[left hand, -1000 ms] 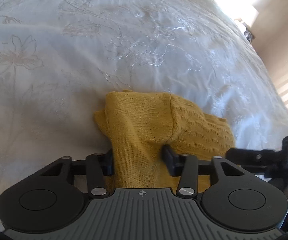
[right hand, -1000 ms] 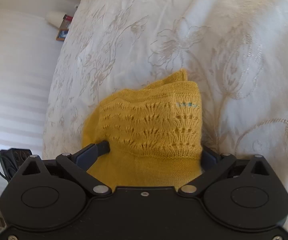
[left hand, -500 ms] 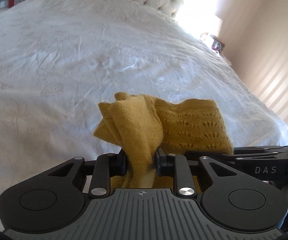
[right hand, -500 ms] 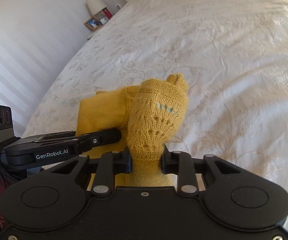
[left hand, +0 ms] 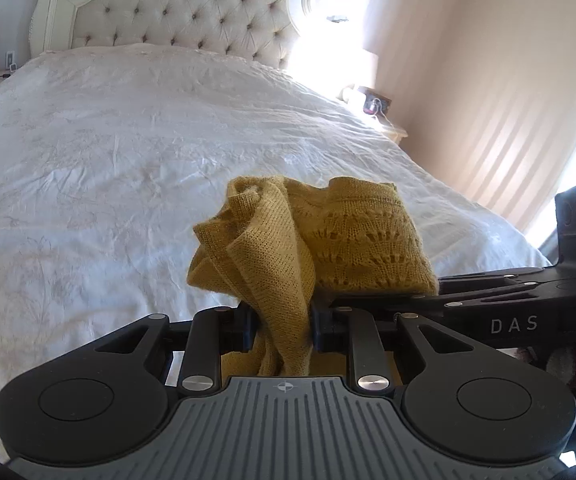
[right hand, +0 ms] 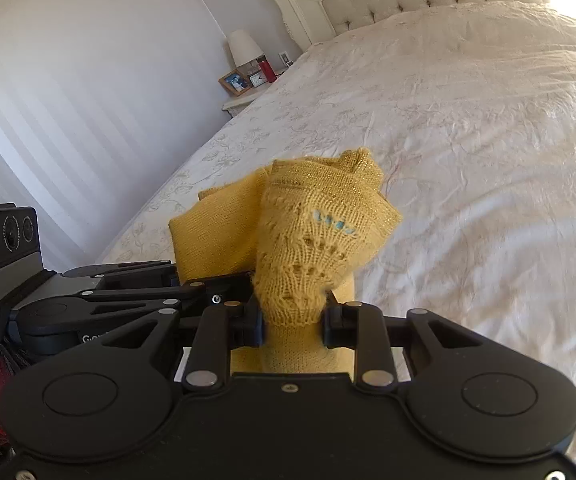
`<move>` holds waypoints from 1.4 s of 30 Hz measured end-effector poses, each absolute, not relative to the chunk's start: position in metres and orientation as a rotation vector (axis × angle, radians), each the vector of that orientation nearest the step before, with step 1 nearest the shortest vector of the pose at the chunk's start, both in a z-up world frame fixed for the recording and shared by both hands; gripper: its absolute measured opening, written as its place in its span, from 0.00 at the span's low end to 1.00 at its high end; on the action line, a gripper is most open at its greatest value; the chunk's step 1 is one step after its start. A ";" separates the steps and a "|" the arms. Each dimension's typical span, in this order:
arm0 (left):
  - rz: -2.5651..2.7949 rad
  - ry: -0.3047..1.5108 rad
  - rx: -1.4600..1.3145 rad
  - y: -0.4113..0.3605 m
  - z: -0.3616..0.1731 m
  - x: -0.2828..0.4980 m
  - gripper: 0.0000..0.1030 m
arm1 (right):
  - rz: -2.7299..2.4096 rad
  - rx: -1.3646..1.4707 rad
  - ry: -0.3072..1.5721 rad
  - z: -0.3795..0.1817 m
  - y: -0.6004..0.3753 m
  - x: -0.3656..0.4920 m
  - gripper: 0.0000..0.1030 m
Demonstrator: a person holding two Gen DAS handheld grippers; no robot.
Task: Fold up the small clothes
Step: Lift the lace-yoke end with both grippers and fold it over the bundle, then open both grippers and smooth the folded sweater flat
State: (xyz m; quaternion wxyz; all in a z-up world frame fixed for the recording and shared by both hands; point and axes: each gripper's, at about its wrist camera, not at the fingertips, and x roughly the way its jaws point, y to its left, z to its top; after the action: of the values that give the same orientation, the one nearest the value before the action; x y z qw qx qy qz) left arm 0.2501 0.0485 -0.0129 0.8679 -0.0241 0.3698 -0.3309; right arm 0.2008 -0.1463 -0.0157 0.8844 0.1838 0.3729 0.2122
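Low in the middle of both wrist views, a mustard-yellow knitted garment [left hand: 308, 240] is bunched up above the white embroidered bedspread [left hand: 108, 152]. From the left wrist view, the left gripper [left hand: 282, 326] has its two fingers pressed together on a plain-knit fold of the garment, the cloth squeezed into a narrow neck between them and fanning out above. To the right of that fold, the lacy openwork part of the garment spreads toward the right gripper [left hand: 408, 296], which reaches in from the right edge of the frame with its side turned to the camera.

From the right wrist view, the right gripper [right hand: 294, 322] is clamped on the lacy part of the garment [right hand: 312, 240], which bulges above its fingers and carries a small patch of pale blue stitching [right hand: 334, 222]. The left gripper [right hand: 192, 284] comes in from the left edge, touching the plain yellow part.

At the top of the left wrist view stands a tufted cream headboard [left hand: 176, 12]. In the upper left of the right wrist view, a bedside table [right hand: 244, 100] holds a white-shaded lamp [right hand: 242, 48], a framed photo [right hand: 234, 82], a small clock [right hand: 257, 78] and a red bottle [right hand: 266, 69].
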 end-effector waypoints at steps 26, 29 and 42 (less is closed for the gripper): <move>-0.488 1.032 0.145 0.083 -0.126 0.229 0.32 | 0.044 0.266 1.070 -0.140 -0.172 0.138 0.56; -0.565 1.049 0.177 0.072 -0.129 0.203 0.38 | 0.069 0.286 1.123 -0.150 -0.161 0.120 0.63; -0.599 1.286 0.200 0.074 -0.190 0.139 0.44 | 0.042 0.262 1.336 -0.193 -0.167 0.070 0.75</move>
State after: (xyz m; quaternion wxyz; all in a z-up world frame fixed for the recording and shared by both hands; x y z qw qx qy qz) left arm 0.1388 0.0740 -0.1899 0.7543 0.0915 0.5894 -0.2744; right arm 0.0698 -0.1666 -0.1930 0.7770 0.1213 0.6174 0.0194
